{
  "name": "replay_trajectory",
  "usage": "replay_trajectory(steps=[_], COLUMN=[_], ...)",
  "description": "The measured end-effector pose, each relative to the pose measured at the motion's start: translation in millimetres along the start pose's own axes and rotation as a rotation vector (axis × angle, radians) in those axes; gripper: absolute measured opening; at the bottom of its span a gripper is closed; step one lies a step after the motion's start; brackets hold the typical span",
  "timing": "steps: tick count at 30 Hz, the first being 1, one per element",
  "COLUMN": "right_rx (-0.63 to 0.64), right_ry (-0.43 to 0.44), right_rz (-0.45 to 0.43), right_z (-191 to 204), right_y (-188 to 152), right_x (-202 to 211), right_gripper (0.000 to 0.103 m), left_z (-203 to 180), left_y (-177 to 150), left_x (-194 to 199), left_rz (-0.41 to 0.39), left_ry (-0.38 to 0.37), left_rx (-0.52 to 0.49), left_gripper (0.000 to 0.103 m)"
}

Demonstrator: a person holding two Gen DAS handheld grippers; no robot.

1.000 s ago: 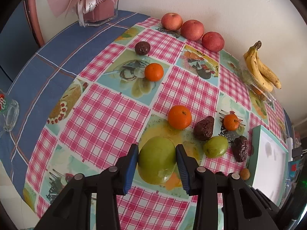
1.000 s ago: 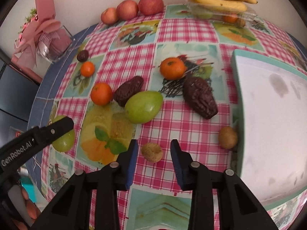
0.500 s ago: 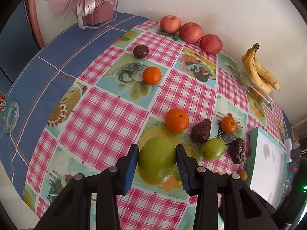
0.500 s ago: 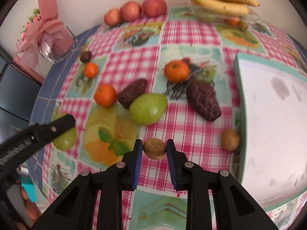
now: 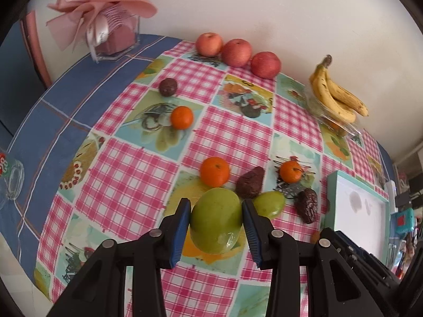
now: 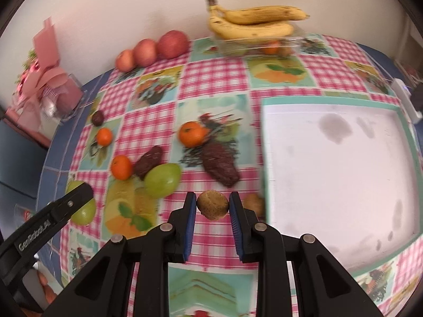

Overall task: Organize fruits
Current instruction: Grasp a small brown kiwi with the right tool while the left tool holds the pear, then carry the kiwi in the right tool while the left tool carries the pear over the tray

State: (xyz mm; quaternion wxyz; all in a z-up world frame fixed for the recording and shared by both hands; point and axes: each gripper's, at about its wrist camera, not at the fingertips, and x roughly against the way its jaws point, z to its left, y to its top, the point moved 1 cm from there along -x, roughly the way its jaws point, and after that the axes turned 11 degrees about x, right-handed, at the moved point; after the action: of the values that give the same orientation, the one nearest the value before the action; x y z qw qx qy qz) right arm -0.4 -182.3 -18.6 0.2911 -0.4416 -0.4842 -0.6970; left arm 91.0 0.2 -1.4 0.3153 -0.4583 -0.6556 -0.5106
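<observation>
My left gripper (image 5: 215, 220) is shut on a large green mango (image 5: 216, 220), held above the checked tablecloth. My right gripper (image 6: 212, 206) is shut on a small brown kiwi (image 6: 212, 205), lifted just off the cloth. On the table lie a second green mango (image 6: 162, 176), three oranges (image 5: 214, 171) (image 5: 290, 171) (image 5: 181, 117), two dark wrinkled avocados (image 6: 220, 168) (image 6: 148, 160), a round dark fruit (image 5: 168, 87) and another kiwi (image 6: 252, 203) by the tray edge. The left gripper's arm (image 6: 50, 220) shows in the right wrist view with its mango (image 6: 82, 212).
A white tray with a teal rim (image 6: 335, 169) lies on the right. Three red apples (image 5: 236, 52) line the wall. Bananas (image 6: 253, 22) rest on a clear plastic box. A pink gift bouquet (image 5: 111, 18) stands far left, and a glass jar (image 5: 12, 182) sits near the left edge.
The right gripper closed on the kiwi and lifted it, swinging toward the tray. The left gripper rose with the green mango still in its grip.
</observation>
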Motion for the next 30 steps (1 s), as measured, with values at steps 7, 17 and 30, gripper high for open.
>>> replay_trajectory(steps=[7, 17, 30], right_rx=[-0.101, -0.312, -0.453], right_ry=[-0.097, -0.212, -0.287], right_rz=[-0.007, -0.037, -0.125], right_z=[-47.1, -131.6, -192.6], right_y=[-2.1, -20.4, -40.7], right_x=[12.4, 43.8, 89.1], right_gripper=[0.026, 0.026, 0.026], left_z=[-30.6, -102.0, -179.0], left_y=[-14.6, -60.3, -126.7], left_x=[-0.4, -2.1, -9.4], left_rz=[0.02, 0.075, 0.126], left_ry=[-0.034, -0.138, -0.243], left_rx=[-0.081, -0.274, -0.503], left_gripper=[0.042, 0.042, 0.042])
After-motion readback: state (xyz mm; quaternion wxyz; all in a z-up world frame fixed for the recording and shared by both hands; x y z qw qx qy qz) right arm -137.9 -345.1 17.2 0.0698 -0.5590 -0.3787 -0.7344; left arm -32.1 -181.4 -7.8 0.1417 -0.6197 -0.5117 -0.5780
